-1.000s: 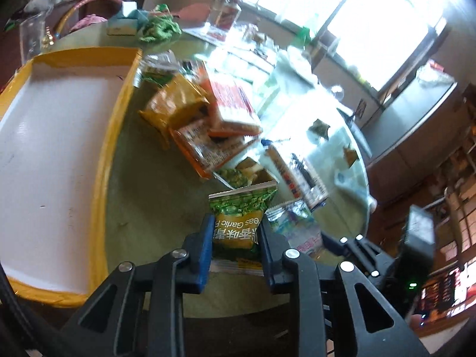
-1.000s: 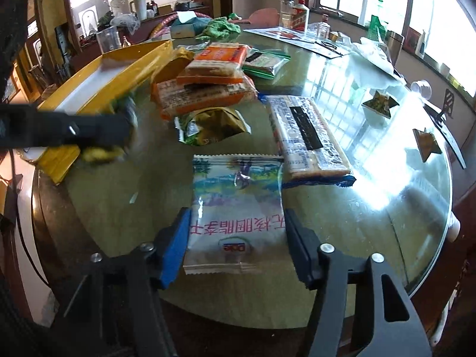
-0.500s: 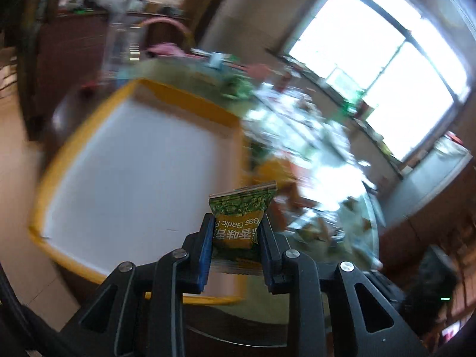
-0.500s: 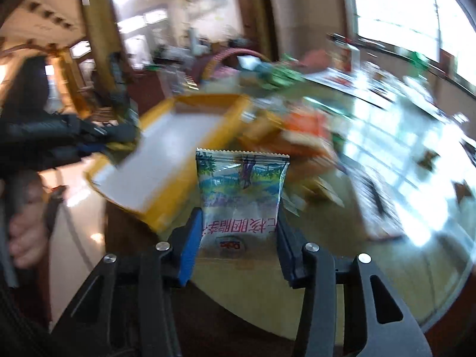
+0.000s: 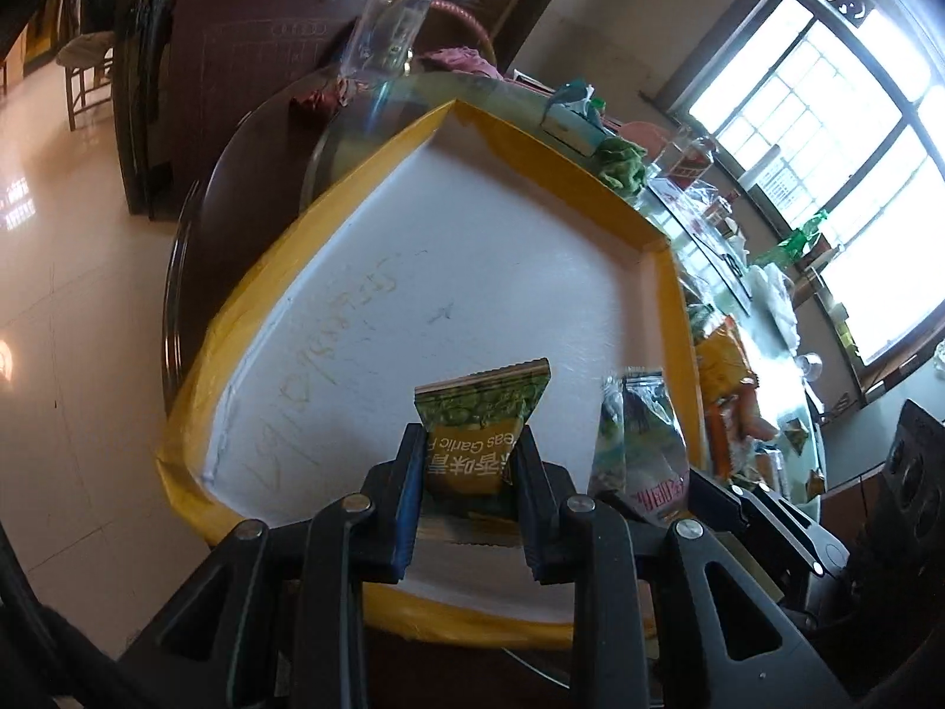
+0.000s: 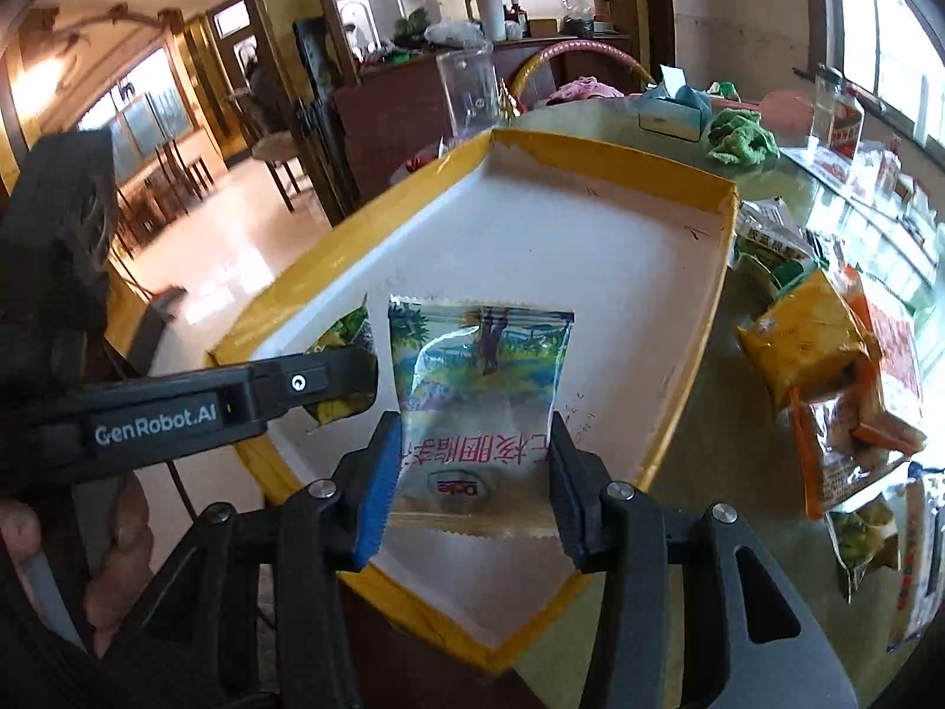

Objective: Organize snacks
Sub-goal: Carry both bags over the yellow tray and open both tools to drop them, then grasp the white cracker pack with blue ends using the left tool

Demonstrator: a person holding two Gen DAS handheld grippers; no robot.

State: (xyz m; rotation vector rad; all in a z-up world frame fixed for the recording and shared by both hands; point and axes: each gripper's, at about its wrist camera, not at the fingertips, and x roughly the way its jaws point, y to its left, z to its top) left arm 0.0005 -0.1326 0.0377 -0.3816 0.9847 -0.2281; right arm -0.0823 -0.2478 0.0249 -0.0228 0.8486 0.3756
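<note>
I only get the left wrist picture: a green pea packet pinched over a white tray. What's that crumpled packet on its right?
Observer: A blue-and-green packet, seen flat in the right wrist view, held by the right gripper; its jaws closed in, then just eased open slightly.
Operator: Is somebody holding these claws?
Observer: Yes, a hand shows at lower left, behind the left gripper that clamps your green pea packet.
Operator: Any name on them?
Observer: The left gripper's side reads GenRobot.AI.
</note>
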